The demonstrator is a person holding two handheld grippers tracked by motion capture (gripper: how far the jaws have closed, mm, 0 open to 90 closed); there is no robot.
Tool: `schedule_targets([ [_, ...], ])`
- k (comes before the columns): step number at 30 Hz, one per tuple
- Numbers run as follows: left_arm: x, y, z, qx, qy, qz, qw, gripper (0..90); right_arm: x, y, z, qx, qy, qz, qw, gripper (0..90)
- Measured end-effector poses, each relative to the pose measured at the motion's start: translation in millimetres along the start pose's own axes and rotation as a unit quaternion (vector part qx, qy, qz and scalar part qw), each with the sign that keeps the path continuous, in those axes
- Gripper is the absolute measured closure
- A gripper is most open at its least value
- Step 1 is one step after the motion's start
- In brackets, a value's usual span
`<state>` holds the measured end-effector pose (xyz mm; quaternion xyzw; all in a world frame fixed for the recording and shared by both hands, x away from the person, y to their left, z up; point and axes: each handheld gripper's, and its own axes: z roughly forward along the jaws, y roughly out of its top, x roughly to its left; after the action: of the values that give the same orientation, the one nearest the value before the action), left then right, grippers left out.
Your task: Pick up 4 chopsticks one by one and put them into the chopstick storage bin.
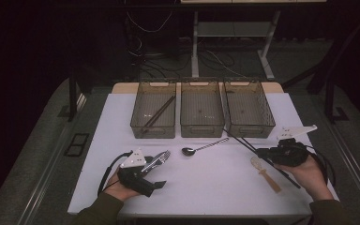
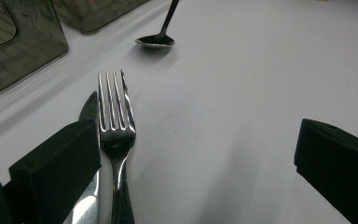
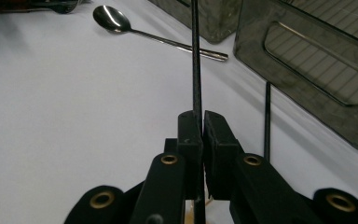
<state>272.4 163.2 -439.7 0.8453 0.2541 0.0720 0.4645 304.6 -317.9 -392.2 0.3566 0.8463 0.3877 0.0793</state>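
At the right of the white table (image 1: 215,183), the right gripper (image 3: 202,122) has its black jaws clamped on one thin black chopstick (image 3: 196,60), whose tip angles up toward the three smoky translucent plastic bins (image 1: 249,108) at the far edge, while a second black chopstick (image 3: 267,121) lies on the table just beside it. The left gripper (image 1: 157,166), jaws wide apart, rests near a silver metal fork (image 2: 115,126) and a steel knife (image 2: 89,109). To place it cleanly, the stick is best carried level and clear of the long-handled silver spoon (image 1: 201,147), probably to the left bin, where a dark chopstick (image 1: 158,114) already lies.
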Motion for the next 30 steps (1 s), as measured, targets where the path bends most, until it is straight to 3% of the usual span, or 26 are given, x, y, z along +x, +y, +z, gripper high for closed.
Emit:
schedule_targets([
  [15, -0.5, 0.1, -0.1, -0.001, -0.001, 0.001, 1.0000, 0.0, 10.8, 34.2, 16.4, -0.043, 0.011, 0.002, 0.9990, 86.0],
  [30, -1.7, 0.5, -0.9, -0.001, -0.003, 0.003, 1.0000, 0.0, 25.6, 68.7, 39.0, -0.043, 0.009, -0.001, 0.9990, 86.0],
])
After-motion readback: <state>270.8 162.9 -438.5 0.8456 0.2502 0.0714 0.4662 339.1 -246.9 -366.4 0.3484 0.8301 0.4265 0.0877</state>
